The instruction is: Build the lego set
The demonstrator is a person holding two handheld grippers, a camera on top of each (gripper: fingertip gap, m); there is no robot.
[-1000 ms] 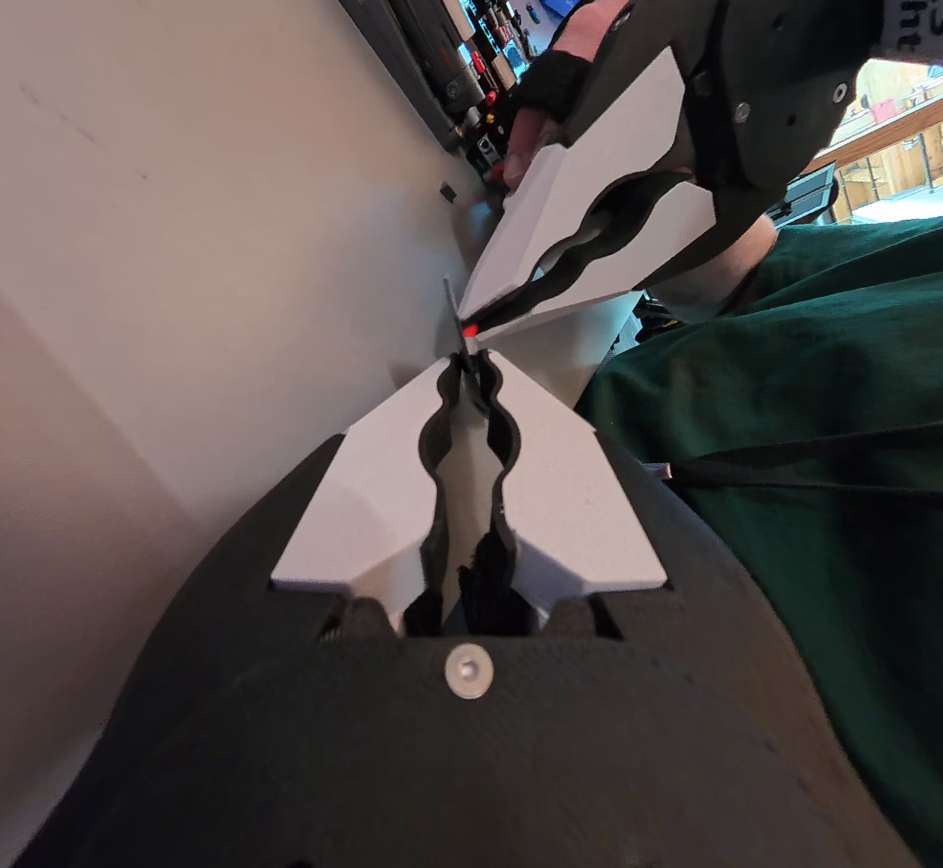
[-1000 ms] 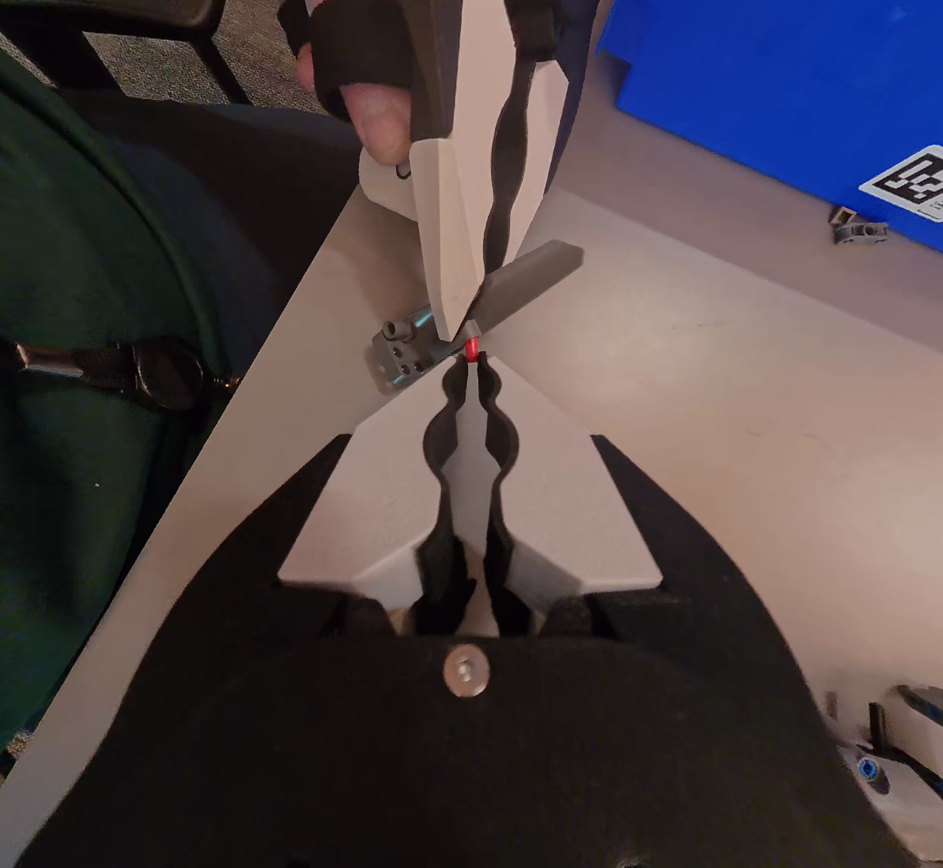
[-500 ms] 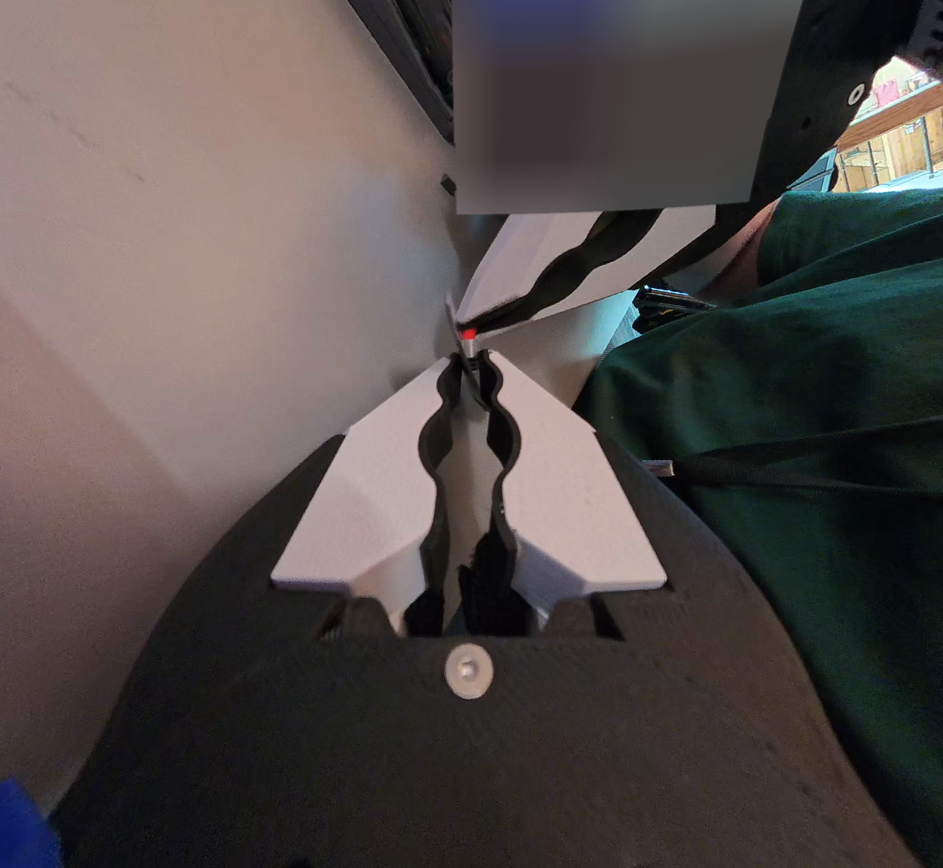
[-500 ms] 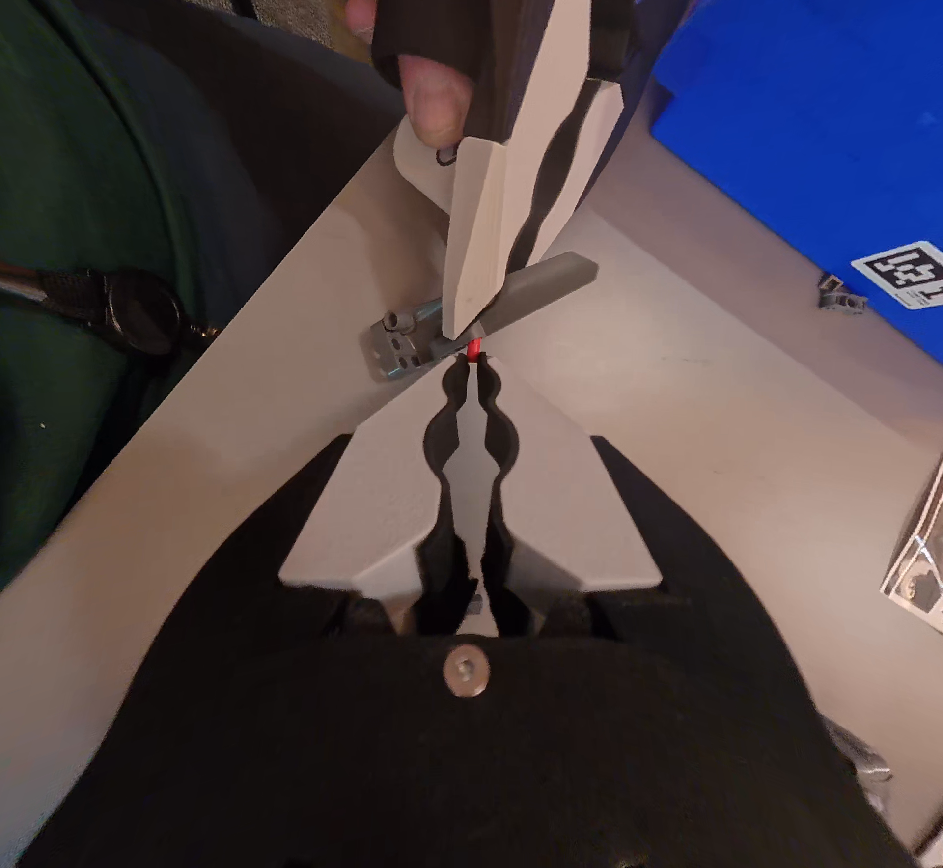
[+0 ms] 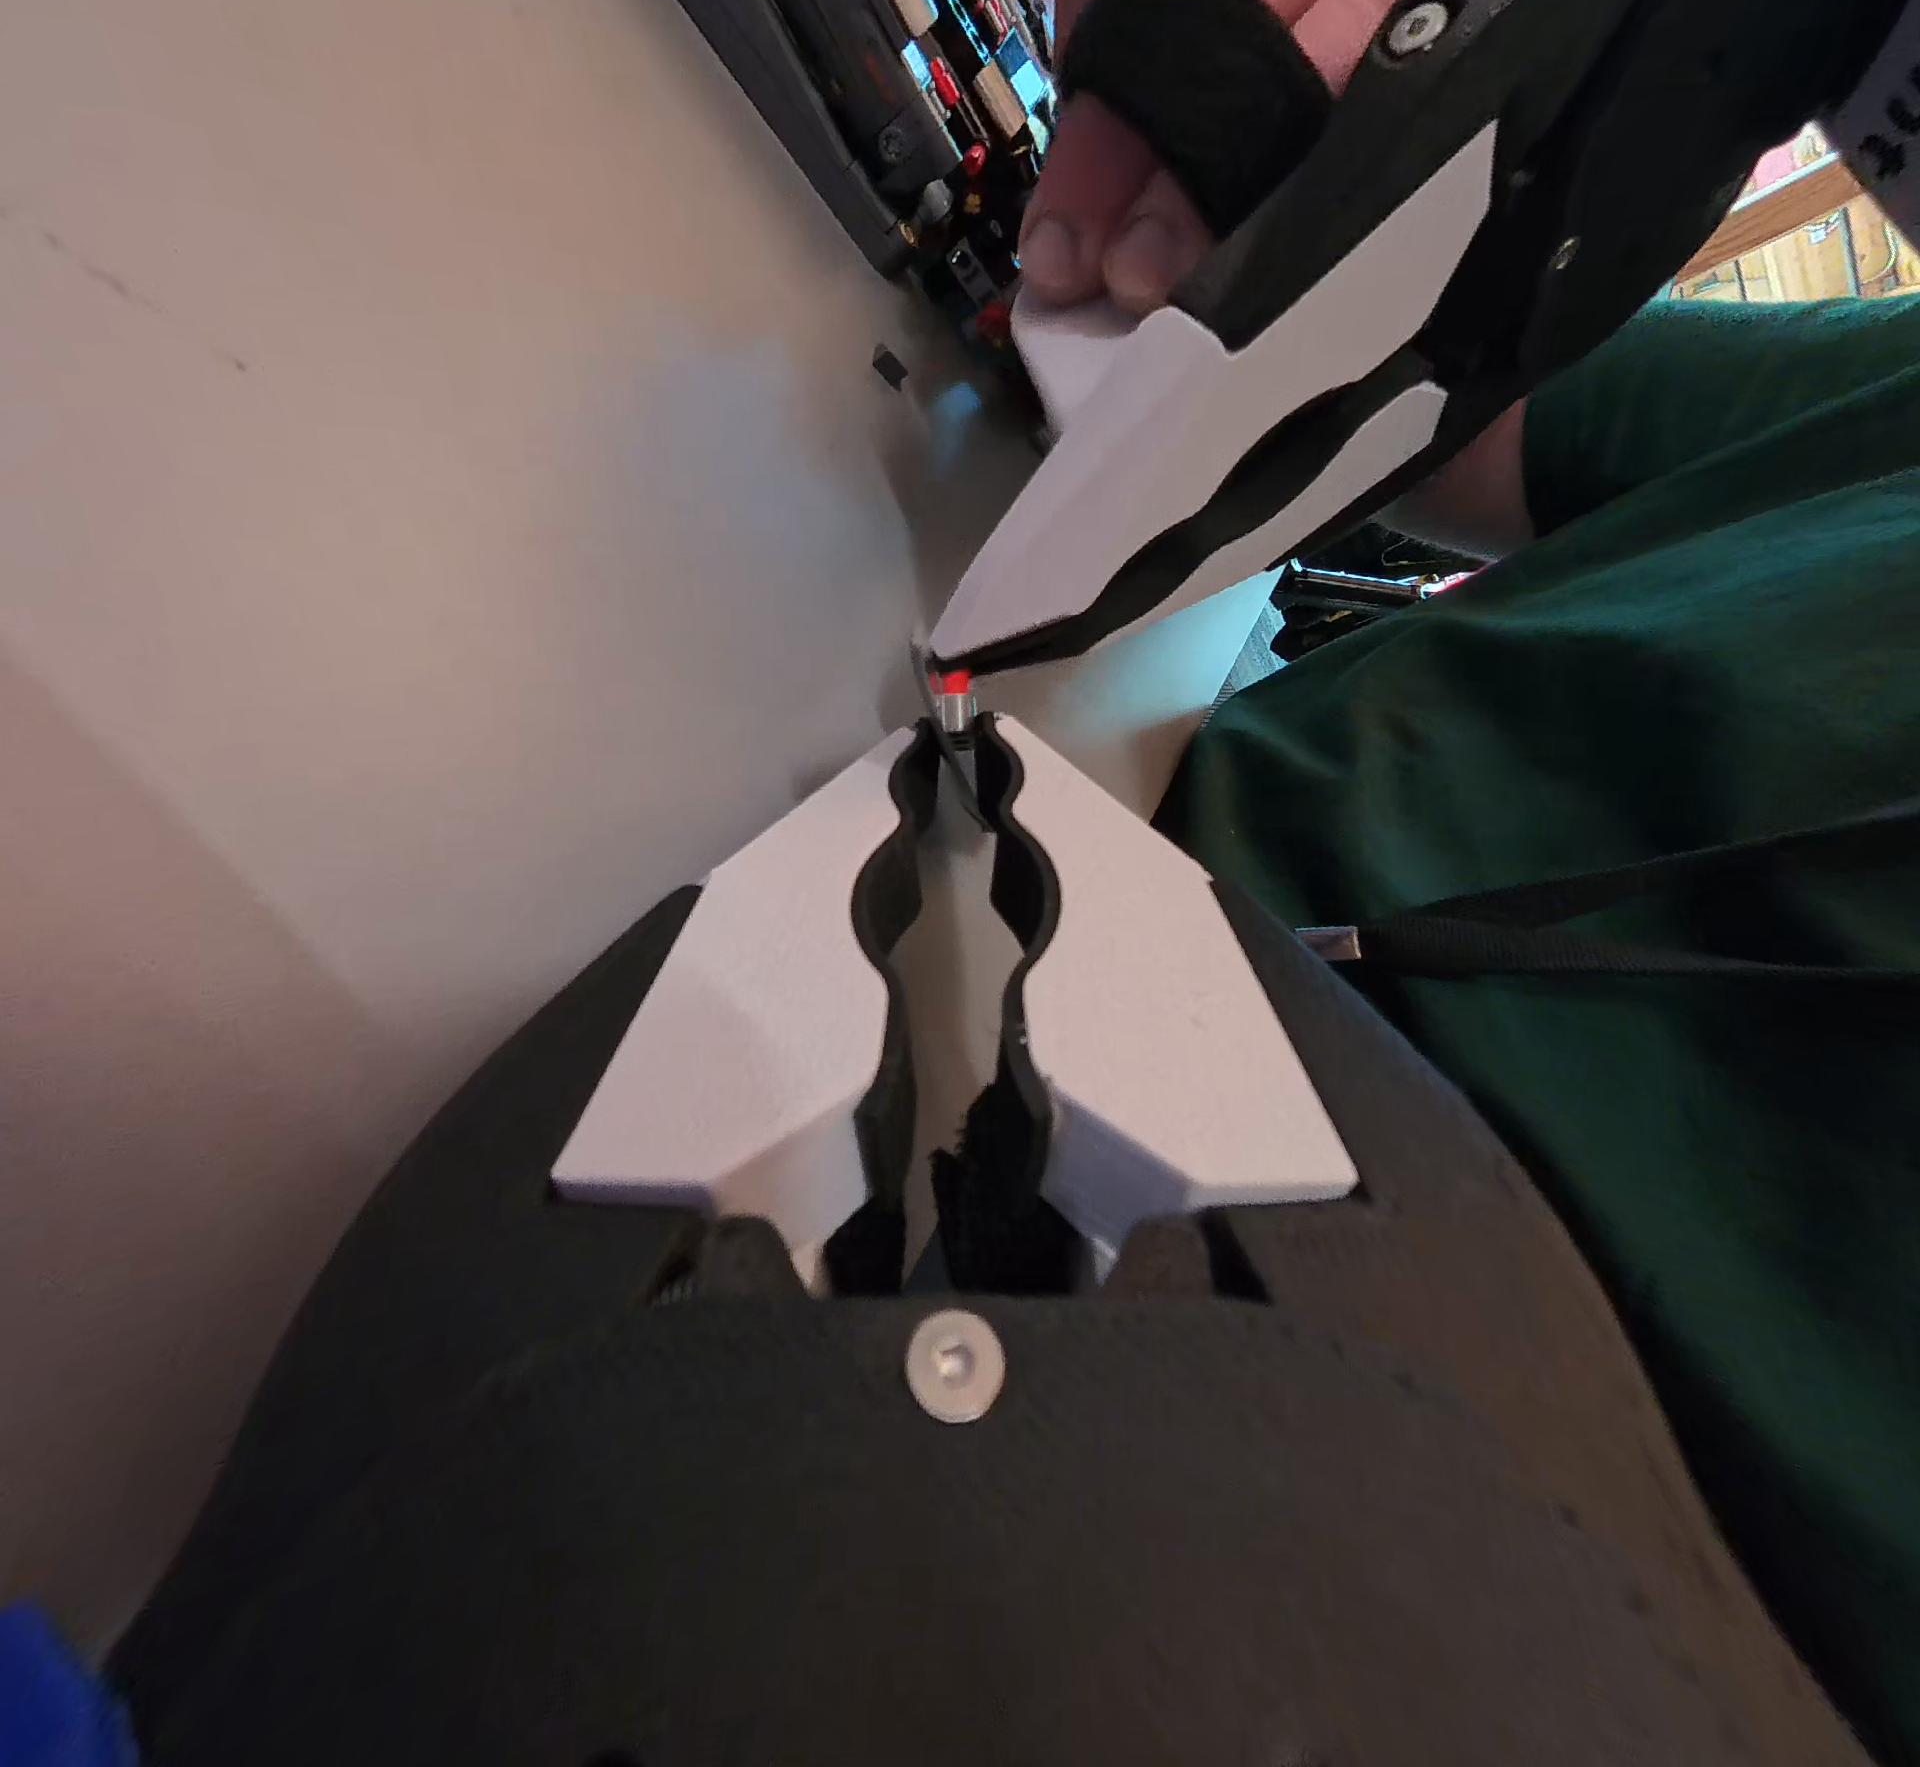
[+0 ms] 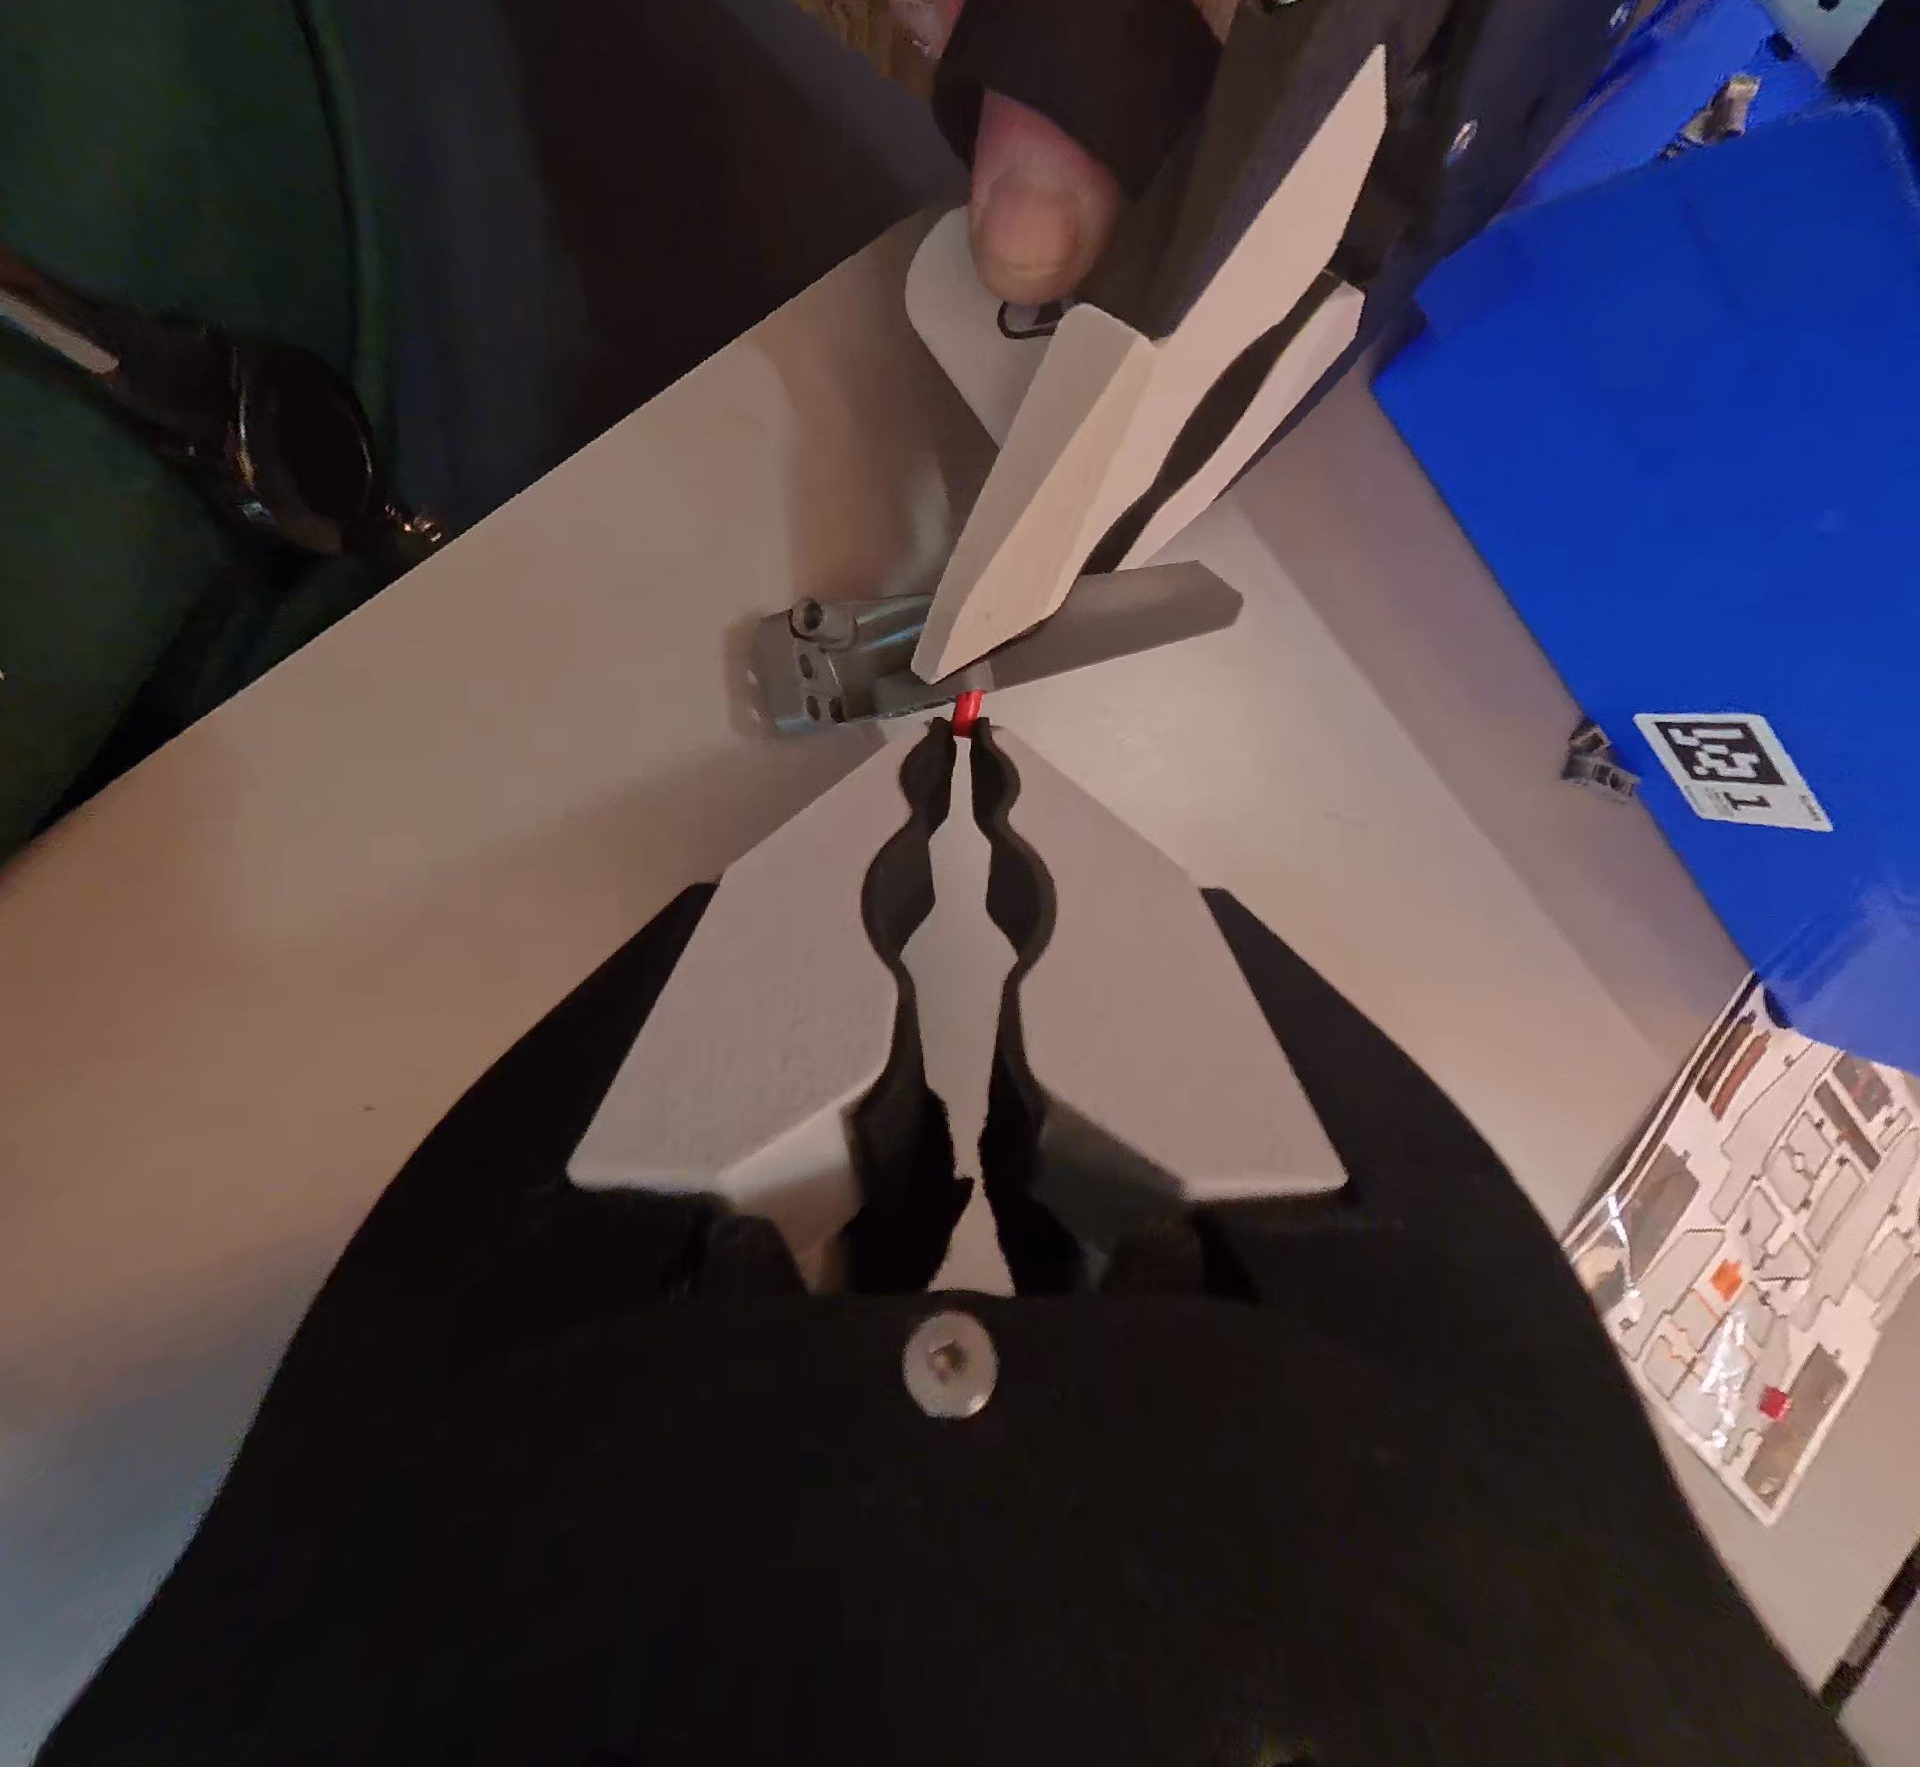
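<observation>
The left gripper point(image 5: 956, 730) is clenched on a grey lego assembly point(image 6: 997, 647), a flat grey panel with a block of holed grey pieces at one end. In the right wrist view the assembly's long axis runs nearly level across the frame, the holed block toward the person's green shirt point(image 6: 156, 159) and the plain panel end toward the blue bin point(image 6: 1662, 491); it is held above the near corner of the pale table point(image 6: 520, 834). The right gripper point(image 6: 961, 730) is clenched on a small red pin point(image 6: 966, 707), whose long axis runs along the gripper's fingers and points straight at the underside edge of the assembly, its far end meeting a grey sleeve there. The left wrist view shows the assembly only edge-on, as a thin dark sliver between the fingertips, with the red pin point(image 5: 951, 681) and a short grey sleeve point(image 5: 954, 709) in line ahead of it and the right gripper point(image 5: 951, 663) coming in from the upper right. That view alone shows a dark tray of sorted parts point(image 5: 883, 55) along the far side of the table. Only the right wrist view shows the panel's full length, the bin with its square marker label, a small loose grey piece point(image 6: 1595, 767) beside the bin, and an instruction sheet in a clear bag point(image 6: 1766, 1281) at the right edge.
</observation>
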